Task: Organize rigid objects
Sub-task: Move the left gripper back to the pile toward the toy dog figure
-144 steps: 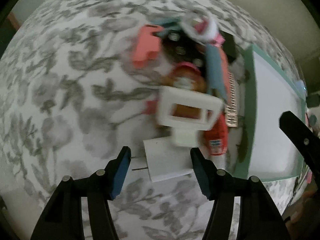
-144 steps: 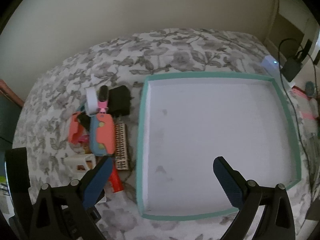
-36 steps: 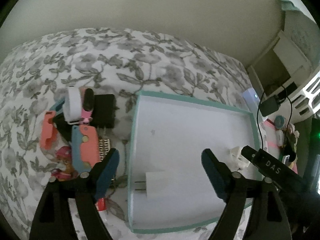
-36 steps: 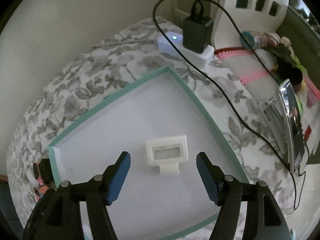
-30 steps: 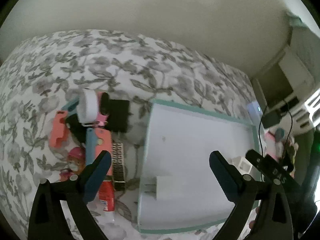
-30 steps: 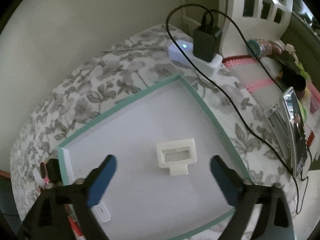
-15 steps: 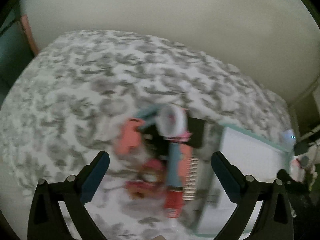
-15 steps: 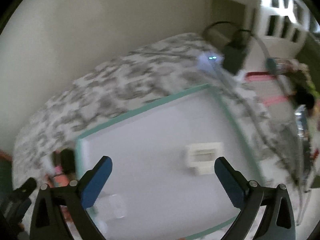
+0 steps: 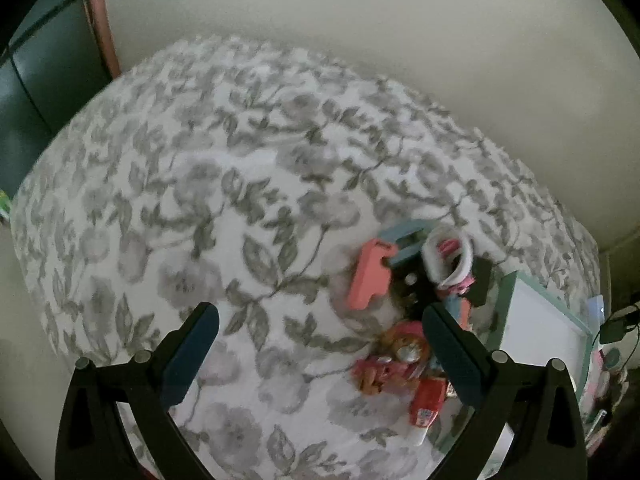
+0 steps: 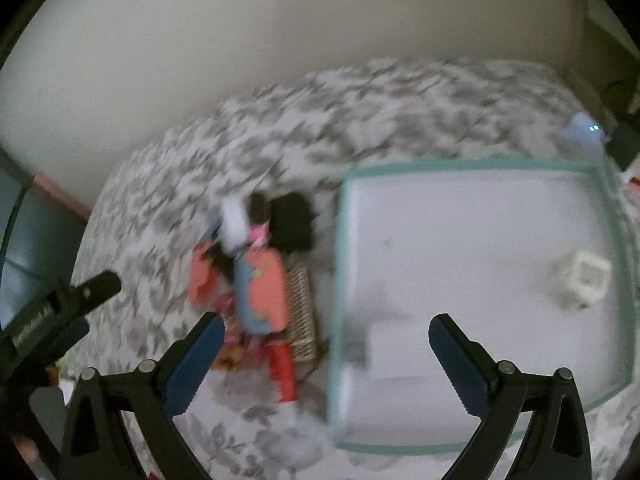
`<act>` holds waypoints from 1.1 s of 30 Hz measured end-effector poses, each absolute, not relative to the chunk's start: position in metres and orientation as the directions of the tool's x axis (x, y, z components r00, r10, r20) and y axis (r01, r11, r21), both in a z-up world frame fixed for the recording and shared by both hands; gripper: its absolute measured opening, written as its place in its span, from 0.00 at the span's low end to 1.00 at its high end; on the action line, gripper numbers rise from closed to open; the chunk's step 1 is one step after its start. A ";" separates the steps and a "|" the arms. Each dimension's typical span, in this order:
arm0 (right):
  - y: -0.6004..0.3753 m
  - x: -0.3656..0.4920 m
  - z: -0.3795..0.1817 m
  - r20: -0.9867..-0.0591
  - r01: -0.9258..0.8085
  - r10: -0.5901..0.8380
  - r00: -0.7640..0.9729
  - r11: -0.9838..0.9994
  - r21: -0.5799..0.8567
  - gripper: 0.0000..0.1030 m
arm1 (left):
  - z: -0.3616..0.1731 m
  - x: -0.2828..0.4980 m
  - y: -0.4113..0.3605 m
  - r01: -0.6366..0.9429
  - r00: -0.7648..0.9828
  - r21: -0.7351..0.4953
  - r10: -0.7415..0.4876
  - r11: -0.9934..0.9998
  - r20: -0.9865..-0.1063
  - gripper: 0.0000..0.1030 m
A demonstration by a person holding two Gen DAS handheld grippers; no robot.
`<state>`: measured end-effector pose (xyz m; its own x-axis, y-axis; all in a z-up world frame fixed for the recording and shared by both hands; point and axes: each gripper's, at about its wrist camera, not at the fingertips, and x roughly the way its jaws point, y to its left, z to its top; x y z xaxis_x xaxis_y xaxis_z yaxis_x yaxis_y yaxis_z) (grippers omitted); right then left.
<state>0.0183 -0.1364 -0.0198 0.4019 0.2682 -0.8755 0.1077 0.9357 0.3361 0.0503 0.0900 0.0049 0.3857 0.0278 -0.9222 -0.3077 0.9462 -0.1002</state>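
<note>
We hold two tools, left tool (image 9: pixel 316 340) and right tool (image 10: pixel 320 344), both spread wide and empty. One tray (image 10: pixel 480 166) on the bed (image 9: pixel 200 200) holds two white pieces: frame (image 10: pixel 584 280) near its right edge, block (image 10: pixel 396 356) near its left

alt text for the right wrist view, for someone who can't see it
Blurred fisheye view over a floral bedspread: the open right gripper hangs above a teal-rimmed white tray holding a white frame piece and a white block near its left wall. A pile of pink, blue and red objects lies left of the tray.
</note>
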 end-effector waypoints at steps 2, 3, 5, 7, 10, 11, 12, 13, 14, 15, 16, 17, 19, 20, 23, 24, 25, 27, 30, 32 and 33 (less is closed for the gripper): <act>-0.125 0.017 -0.029 -0.885 0.088 0.283 0.370 0.937 0.337 1.00 | -0.004 0.050 0.094 -0.319 0.359 -0.112 0.011 0.941 -0.933 0.99; -0.122 0.016 -0.031 -0.890 0.076 0.281 0.359 0.942 0.328 1.00 | -0.010 0.050 0.095 -0.323 0.347 -0.115 0.005 0.939 -0.938 0.99; -0.112 0.014 -0.036 -0.902 0.049 0.272 0.336 0.951 0.305 1.00 | -0.024 0.052 0.093 -0.323 0.302 -0.107 -0.005 0.940 -0.953 0.99; -0.103 0.012 -0.042 -0.908 0.025 0.277 0.313 0.954 0.299 1.00 | -0.038 0.054 0.089 -0.312 0.263 -0.107 -0.022 0.944 -0.964 0.99; -0.096 0.010 -0.049 -0.919 0.003 0.278 0.279 0.957 0.290 1.00 | -0.059 0.058 0.077 -0.270 0.197 -0.108 -0.055 0.957 -0.979 0.99; -0.095 0.009 -0.050 -0.924 0.005 0.262 0.277 0.962 0.275 1.00 | -0.064 0.058 0.073 -0.257 0.181 -0.107 -0.061 0.961 -0.982 0.99; -0.096 0.009 -0.051 -0.929 0.008 0.244 0.277 0.967 0.256 1.00 | -0.068 0.059 0.070 -0.246 0.168 -0.105 -0.065 0.964 -0.984 0.99; -0.097 0.011 -0.053 -0.932 0.009 0.232 0.278 0.970 0.244 1.00 | -0.072 0.060 0.067 -0.235 0.155 -0.103 -0.068 0.967 -0.986 0.99; -0.098 0.011 -0.053 -0.934 0.012 0.225 0.279 0.971 0.237 1.00 | -0.076 0.061 0.064 -0.225 0.145 -0.101 -0.069 0.969 -0.987 0.99; -0.101 0.012 -0.053 -0.934 0.018 0.221 0.280 0.972 0.235 1.00 | -0.078 0.062 0.061 -0.219 0.138 -0.100 -0.070 0.971 -0.988 0.99; -0.103 0.015 -0.053 -0.935 0.024 0.218 0.280 0.972 0.234 1.00 | -0.080 0.063 0.059 -0.214 0.133 -0.098 -0.071 0.972 -0.989 0.99; -0.105 0.015 -0.053 -0.936 0.029 0.215 0.279 0.972 0.232 1.00 | -0.082 0.064 0.057 -0.208 0.129 -0.095 -0.069 0.973 -0.989 0.99; -0.107 0.016 -0.053 -0.938 0.038 0.208 0.277 0.973 0.227 1.00 | -0.083 0.065 0.052 -0.193 0.129 -0.096 -0.072 0.977 -0.989 0.99; -0.109 0.016 -0.054 -0.940 0.041 0.204 0.275 0.974 0.223 1.00 | -0.085 0.065 0.049 -0.187 0.130 -0.098 -0.074 0.978 -0.989 0.98; -0.112 0.019 -0.054 -0.942 0.048 0.199 0.272 0.974 0.220 1.00 | -0.089 0.066 0.039 -0.174 0.116 -0.116 -0.097 0.978 -0.988 0.98; -0.113 0.019 -0.054 -0.942 0.052 0.199 0.272 0.974 0.221 1.00 | -0.090 0.067 0.038 -0.174 0.114 -0.125 -0.106 0.977 -0.988 0.98; -0.114 0.019 -0.054 -0.942 0.054 0.199 0.272 0.974 0.221 1.00 | -0.091 0.067 0.037 -0.174 0.113 -0.133 -0.114 0.976 -0.987 0.98; -0.115 0.018 -0.053 -0.943 0.059 0.195 0.271 0.974 0.218 1.00 | -0.092 0.065 0.033 -0.167 0.113 -0.146 -0.128 0.975 -0.985 0.97; -0.115 0.019 -0.053 -0.943 0.062 0.193 0.270 0.974 0.217 1.00 | -0.094 0.065 0.023 -0.149 0.111 -0.158 -0.142 0.976 -0.984 0.96; -0.116 0.018 -0.053 -0.943 0.062 0.196 0.270 0.974 0.220 1.00 | -0.097 0.068 0.016 -0.141 0.108 -0.158 -0.144 0.977 -0.984 0.94; -0.116 0.018 -0.053 -0.943 0.063 0.194 0.269 0.974 0.218 1.00 | -0.098 0.068 0.014 -0.140 0.108 -0.160 -0.146 0.977 -0.983 0.90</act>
<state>0.0175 -0.1163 -0.0528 0.2687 0.1940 -0.9435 0.0628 0.9739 0.2182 0.0681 0.0141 -0.0980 0.1077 -0.1459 -0.9834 -0.1398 0.9771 -0.1603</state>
